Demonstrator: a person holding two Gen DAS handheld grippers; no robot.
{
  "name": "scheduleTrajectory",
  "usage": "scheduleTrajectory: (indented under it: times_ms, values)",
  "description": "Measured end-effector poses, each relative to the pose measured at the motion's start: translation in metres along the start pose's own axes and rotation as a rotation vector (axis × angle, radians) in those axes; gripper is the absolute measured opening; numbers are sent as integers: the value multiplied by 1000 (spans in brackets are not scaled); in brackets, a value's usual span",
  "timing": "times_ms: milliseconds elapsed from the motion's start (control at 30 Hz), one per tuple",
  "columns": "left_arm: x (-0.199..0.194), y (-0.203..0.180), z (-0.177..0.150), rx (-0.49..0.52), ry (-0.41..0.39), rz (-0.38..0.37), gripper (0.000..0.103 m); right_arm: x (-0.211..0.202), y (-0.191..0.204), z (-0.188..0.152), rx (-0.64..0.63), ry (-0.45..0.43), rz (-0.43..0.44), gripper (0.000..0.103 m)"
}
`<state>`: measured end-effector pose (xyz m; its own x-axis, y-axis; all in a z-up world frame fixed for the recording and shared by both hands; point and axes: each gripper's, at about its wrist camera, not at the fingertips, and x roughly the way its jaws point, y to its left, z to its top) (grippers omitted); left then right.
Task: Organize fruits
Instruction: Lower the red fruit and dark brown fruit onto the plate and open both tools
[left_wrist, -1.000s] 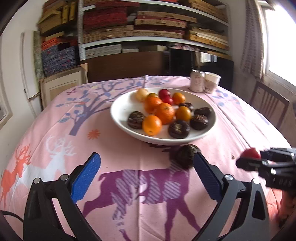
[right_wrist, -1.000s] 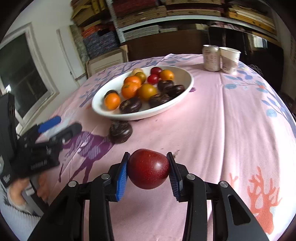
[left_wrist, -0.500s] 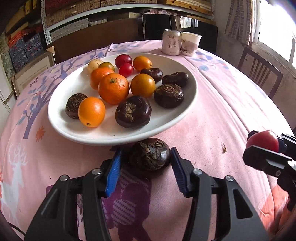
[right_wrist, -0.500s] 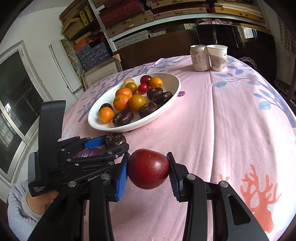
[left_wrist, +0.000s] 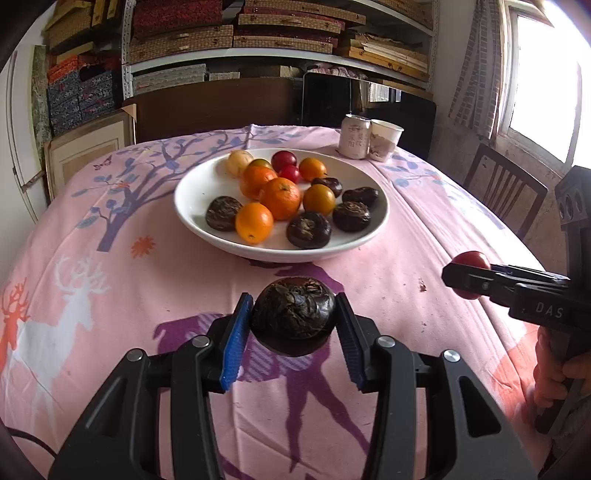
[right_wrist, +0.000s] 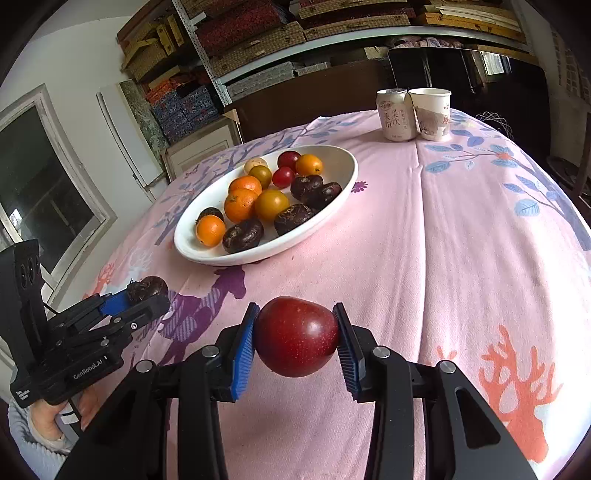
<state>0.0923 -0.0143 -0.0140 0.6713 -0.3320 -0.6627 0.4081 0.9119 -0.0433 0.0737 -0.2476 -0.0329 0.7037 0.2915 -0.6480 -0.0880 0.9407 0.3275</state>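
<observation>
A white oval plate (left_wrist: 184, 195) (right_wrist: 343, 173) in the middle of the pink tablecloth holds oranges, small red fruits and several dark brown water chestnuts. My left gripper (left_wrist: 293, 323) is shut on another dark water chestnut (left_wrist: 293, 310), held just above the cloth in front of the plate; it also shows in the right wrist view as the water chestnut (right_wrist: 147, 287). My right gripper (right_wrist: 297, 338) is shut on a dark red plum (right_wrist: 297, 336), lifted over the cloth to the right of the plate. In the left wrist view that plum (left_wrist: 471, 260) peeks above the right gripper's fingers.
A drink can (left_wrist: 354, 136) (right_wrist: 393, 114) and a paper cup (left_wrist: 384, 139) (right_wrist: 430, 112) stand at the table's far side. A wooden chair (left_wrist: 502, 192) sits at the right edge. Shelves of stacked boxes fill the back wall. A person's hand (right_wrist: 48, 421) grips the left tool.
My left gripper went forward to the loose water chestnut, closed on it, then drew back and lifted it off the cloth. The right gripper kept the plum and barely moved.
</observation>
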Motion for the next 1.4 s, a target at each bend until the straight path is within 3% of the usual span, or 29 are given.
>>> scheduleTrajectory:
  times_ms: [133, 300, 467, 667, 700, 733, 800, 900, 967, 1000, 1200, 1400]
  values:
    - [-2, 20, 31, 19, -31, 75, 44, -7, 8, 27, -15, -20, 32, 41]
    - [18, 46, 80, -38, -58, 89, 44, 0, 25, 84, -66, -81, -15, 40]
    - [59, 62, 107, -67, -39, 117, 44, 53, 26, 119, -33, -46, -14, 40]
    - [101, 73, 115, -96, -7, 109, 45, 113, 23, 134, -4, 28, -10, 42]
    - [103, 73, 114, -94, -7, 107, 47, 117, 22, 134, -6, 31, -7, 44]
    - [104, 73, 113, -88, -8, 110, 57, 117, 20, 133, -3, 21, 3, 56]
    - [100, 71, 111, -80, -26, 123, 67, 110, 18, 132, 4, -17, -10, 64]
    - [87, 70, 109, -84, -50, 128, 71, 94, 18, 133, 11, -46, 3, 64]
    - [75, 68, 103, -92, -72, 141, 90, 81, 16, 130, 29, -64, 15, 66]
    - [68, 67, 98, -94, -89, 152, 93, 74, 16, 127, 32, -71, 15, 69]
    - [35, 52, 53, -115, -110, 164, 96, 32, 4, 81, 51, -117, -6, 79]
    - [4, 21, 18, -86, -145, 249, 98, 4, 4, 26, 32, -119, -51, 85]
